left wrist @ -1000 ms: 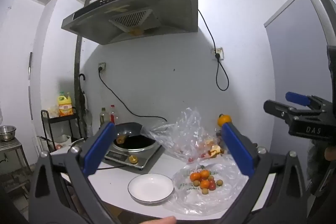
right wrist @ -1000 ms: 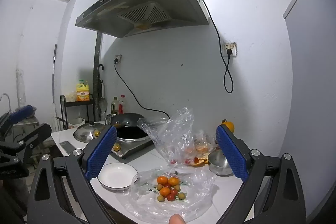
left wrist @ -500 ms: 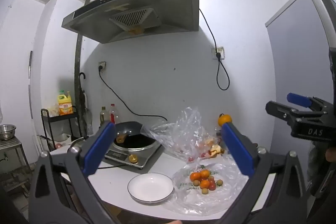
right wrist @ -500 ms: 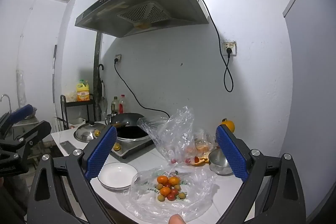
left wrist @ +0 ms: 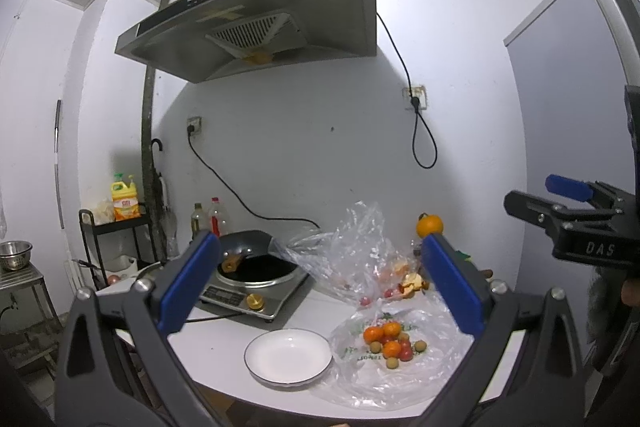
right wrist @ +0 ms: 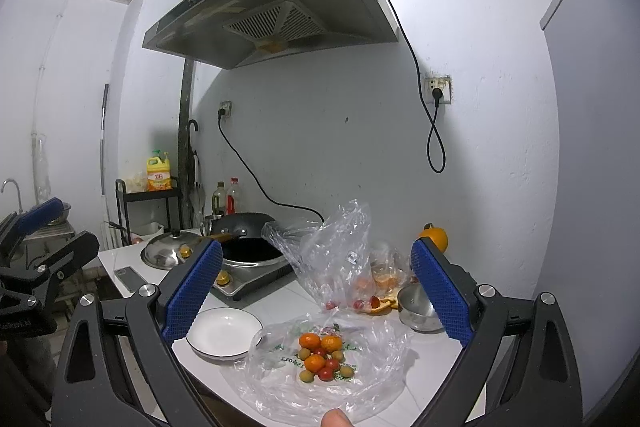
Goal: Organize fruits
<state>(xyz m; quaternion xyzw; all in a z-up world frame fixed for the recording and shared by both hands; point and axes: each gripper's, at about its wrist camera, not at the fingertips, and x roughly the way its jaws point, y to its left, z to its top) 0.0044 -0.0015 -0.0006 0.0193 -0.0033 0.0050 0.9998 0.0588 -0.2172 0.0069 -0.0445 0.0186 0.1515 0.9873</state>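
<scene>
- yellow bottle (right wrist: 158, 178) on black rack (right wrist: 144, 205) beyond counter's left end; red label, text too small to read
- steel lid (right wrist: 170, 253) near counter's (right wrist: 280, 301) left edge; wok (right wrist: 250, 241) on induction cooker (right wrist: 256, 277) toward back edge
- white plate (right wrist: 224, 337) at front edge, bare, just left of flat plastic bag (right wrist: 320, 367)
- flat plastic bag at front edge has green print, unreadable; fruits (right wrist: 322, 357) piled on it: small oranges, red tomatoes, green round ones
- second clear bag (right wrist: 336, 251) stands crumpled behind, white sticker unreadable
- steel bowl (right wrist: 416, 309) and an orange (right wrist: 434, 237) near counter's right end
- left tongs (left wrist: 318, 283) apart, empty, raised over front edge, aimed at plate and fruits
- right tongs (right wrist: 316, 295) apart, empty, held over front edge; "DAS" printed on their body in left view; fingertip (right wrist: 338, 419) at bottom edge
</scene>
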